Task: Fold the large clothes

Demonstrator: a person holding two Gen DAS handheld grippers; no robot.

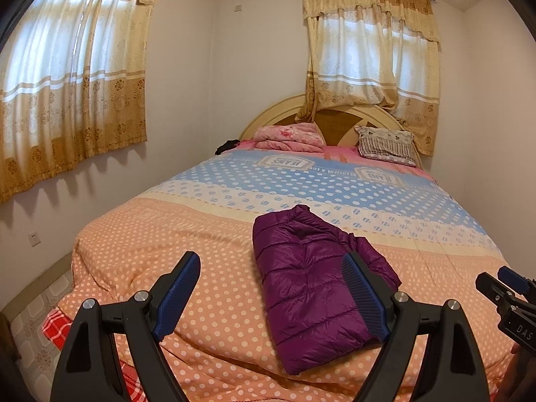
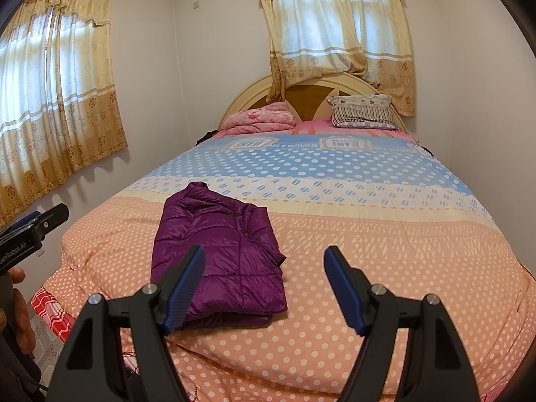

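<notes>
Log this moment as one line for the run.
jacket: folded on bed | left tool: open, empty | right tool: open, empty

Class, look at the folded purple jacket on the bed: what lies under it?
The purple jacket rests directly on the peach polka-dot bedspread, which shows all around it. Its folded-in layers and the cover beneath are hidden.

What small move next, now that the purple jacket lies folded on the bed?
Probably draw both claws back. The purple jacket already lies in a compact fold on the bedspread, and the left claw and right claw hang open, gripping nothing.
</notes>
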